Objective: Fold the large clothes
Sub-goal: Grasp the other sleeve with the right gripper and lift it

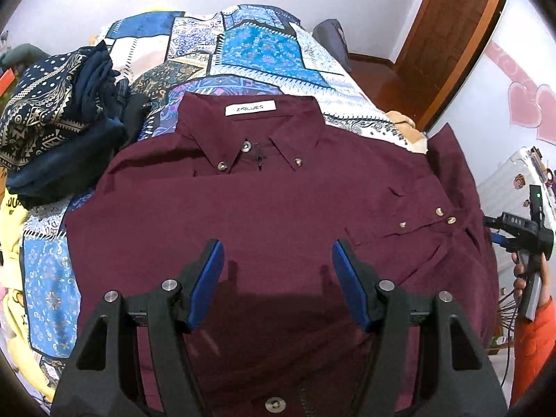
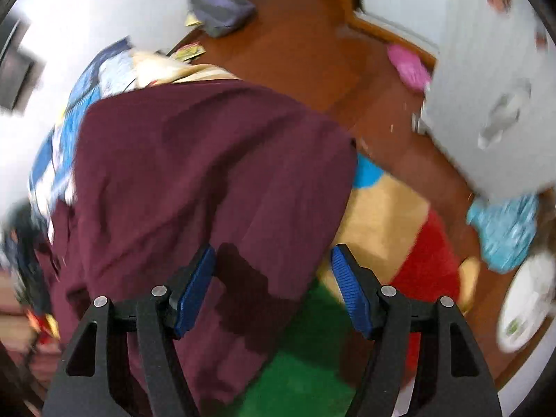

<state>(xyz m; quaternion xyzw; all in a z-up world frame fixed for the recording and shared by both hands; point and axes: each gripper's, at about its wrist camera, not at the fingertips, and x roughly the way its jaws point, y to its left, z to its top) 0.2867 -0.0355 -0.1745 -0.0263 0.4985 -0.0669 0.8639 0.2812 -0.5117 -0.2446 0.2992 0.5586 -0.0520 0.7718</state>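
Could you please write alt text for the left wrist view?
A maroon shirt lies collar-up on a patterned blue bedspread, with the open left tongs above its front. Dark folded clothes sit to the left.

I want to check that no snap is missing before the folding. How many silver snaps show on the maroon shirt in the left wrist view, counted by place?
On the maroon shirt:
Collar snaps: 3
Cuff snaps: 3
Lower front snap: 1
Total: 7
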